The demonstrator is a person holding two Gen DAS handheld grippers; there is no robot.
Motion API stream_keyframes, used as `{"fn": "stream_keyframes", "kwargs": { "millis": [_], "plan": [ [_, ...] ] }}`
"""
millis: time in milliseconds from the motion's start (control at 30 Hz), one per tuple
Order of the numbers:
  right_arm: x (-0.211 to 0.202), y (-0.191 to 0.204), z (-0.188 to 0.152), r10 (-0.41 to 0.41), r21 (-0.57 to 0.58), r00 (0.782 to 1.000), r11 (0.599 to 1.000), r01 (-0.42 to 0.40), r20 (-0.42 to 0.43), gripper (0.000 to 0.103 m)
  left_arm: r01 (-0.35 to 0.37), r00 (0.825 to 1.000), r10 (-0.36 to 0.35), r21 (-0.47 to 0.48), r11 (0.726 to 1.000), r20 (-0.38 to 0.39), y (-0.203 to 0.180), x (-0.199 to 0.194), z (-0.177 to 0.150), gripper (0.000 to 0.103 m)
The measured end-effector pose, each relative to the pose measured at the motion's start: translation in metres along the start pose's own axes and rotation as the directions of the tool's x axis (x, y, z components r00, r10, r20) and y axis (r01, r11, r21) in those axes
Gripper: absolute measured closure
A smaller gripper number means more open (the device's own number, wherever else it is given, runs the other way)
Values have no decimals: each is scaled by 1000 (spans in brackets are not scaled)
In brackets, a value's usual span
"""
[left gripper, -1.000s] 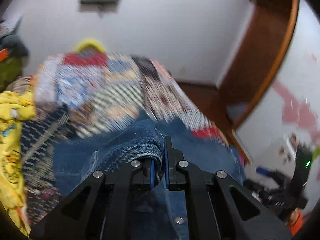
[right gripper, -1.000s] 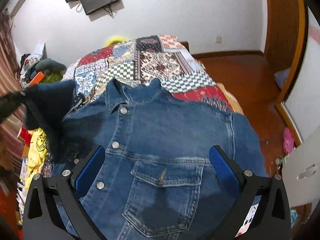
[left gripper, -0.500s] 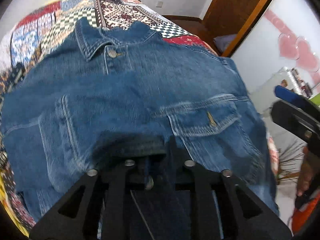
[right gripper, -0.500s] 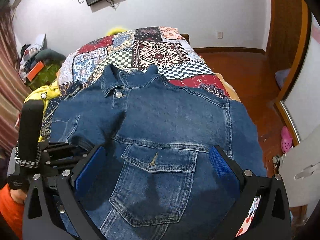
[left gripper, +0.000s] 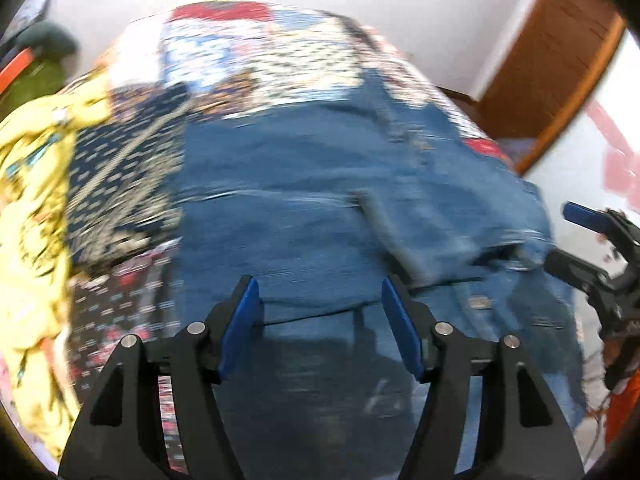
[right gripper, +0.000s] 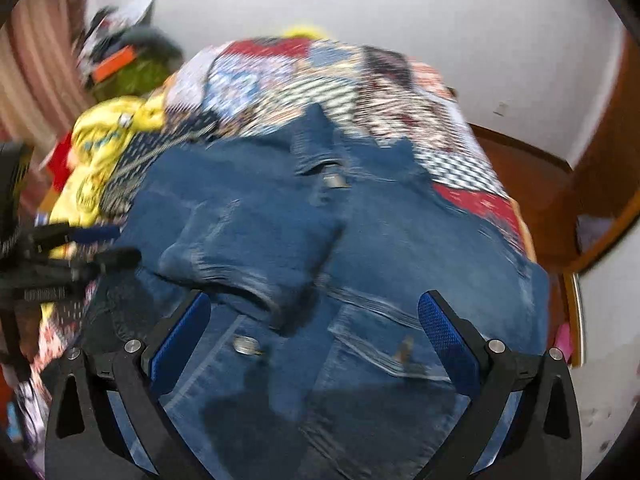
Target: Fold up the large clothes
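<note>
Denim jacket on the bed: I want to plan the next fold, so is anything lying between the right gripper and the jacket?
Nothing visible is. The right gripper hangs open directly over the denim jacket, with only bare denim between its fingers. The yellow garment lies off to the side on the patchwork bedspread, and the left gripper, its jaws opening, holds nothing.

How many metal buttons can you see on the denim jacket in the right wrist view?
2. One button sits just below the collar; another button lies lower on the placket, near the right gripper's left finger. The folded sleeve may hide more.

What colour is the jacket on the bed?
Blue denim jacket, clearest in the right wrist view.
</note>
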State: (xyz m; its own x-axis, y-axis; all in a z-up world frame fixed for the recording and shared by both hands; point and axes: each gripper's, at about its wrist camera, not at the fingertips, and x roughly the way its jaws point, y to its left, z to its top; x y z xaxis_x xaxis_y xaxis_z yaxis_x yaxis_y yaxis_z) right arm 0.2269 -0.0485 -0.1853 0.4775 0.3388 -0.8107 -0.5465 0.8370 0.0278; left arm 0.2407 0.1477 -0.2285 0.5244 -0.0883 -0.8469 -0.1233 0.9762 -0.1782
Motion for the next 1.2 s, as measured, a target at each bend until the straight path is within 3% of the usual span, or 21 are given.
{"fn": "stream_keyframes", "kwargs": {
  "millis": [233, 367, 467, 567, 700, 767, 867, 1067, 1200],
  "plan": [
    [48, 49, 9, -18, -184, 993, 983, -4, -115, 0, -77, 995, 72, -79, 994, -67, 56, 29, -17, 40],
    [75, 68, 15, -97, -276, 984, 960, 52, -152, 3, -46, 996, 35, -124, 991, -87, 70, 43, -27, 39],
    [77, 70, 19, -110, -298, 986, 952, 69, -124, 13, -42, 997, 34, -132, 990, -63, 69, 45, -32, 38],
    [75, 70, 25, -70, -292, 990, 956, 32, -121, 37, -45, 998, 38, -132, 990, -52, 69, 46, -33, 38],
    [66, 63, 28, 37, -212, 994, 976, -58, -102, 77, -46, 998, 40, -133, 990, -47, 69, 49, -31, 38],
    [59, 54, 31, 91, -119, 993, 988, -99, -71, 87, -49, 998, 44, -132, 990, -43, 69, 50, -31, 37],
    [43, 38, 36, 110, -26, 994, 994, -110, -1, 89, -59, 997, 53, -133, 989, -49, 68, 50, -29, 37],
    [-1, -9, 38, 67, 113, 990, 990, -81, 122, 89, -101, 993, 93, -120, 988, -74, 60, 42, -23, 38],
    [-18, -42, 24, 42, 218, 986, 973, -77, 160, 89, -60, 998, 60, -105, 993, 4, 41, 16, -3, 38]
  ]
}}
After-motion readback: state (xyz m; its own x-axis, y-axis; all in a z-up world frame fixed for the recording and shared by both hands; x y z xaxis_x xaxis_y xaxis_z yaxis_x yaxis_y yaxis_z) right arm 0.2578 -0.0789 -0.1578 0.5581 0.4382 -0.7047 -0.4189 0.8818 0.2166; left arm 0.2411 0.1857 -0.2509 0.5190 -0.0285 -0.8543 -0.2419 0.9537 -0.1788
